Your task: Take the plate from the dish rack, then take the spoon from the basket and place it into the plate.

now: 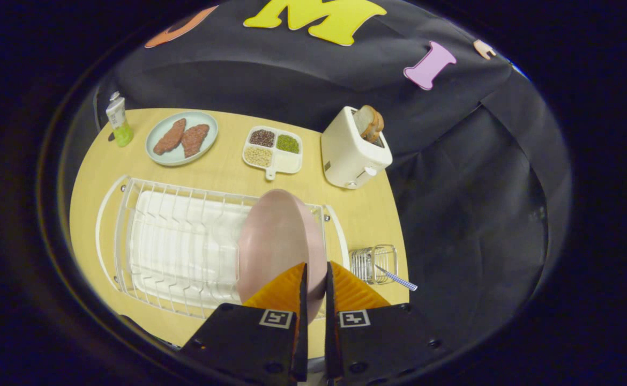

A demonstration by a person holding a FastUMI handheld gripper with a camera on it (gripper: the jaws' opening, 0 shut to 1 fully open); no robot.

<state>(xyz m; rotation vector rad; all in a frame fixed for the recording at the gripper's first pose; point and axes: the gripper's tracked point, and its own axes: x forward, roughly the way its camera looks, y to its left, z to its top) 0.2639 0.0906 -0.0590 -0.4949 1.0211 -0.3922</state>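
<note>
Above the dish rack (179,241) the gripper (314,276) pinched the plate (276,244) rim between its fingers; a straight, upright lift looked safest.

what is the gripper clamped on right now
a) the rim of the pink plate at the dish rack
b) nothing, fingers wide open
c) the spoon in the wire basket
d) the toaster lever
a: the gripper has both fingers pressed on the pink plate rim, over the dish rack.

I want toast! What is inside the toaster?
A slice of bread sticks out of the top of the toaster. Its lower part is hidden inside. Far from it, the hand-held gripper is shut on the pink plate.
</note>
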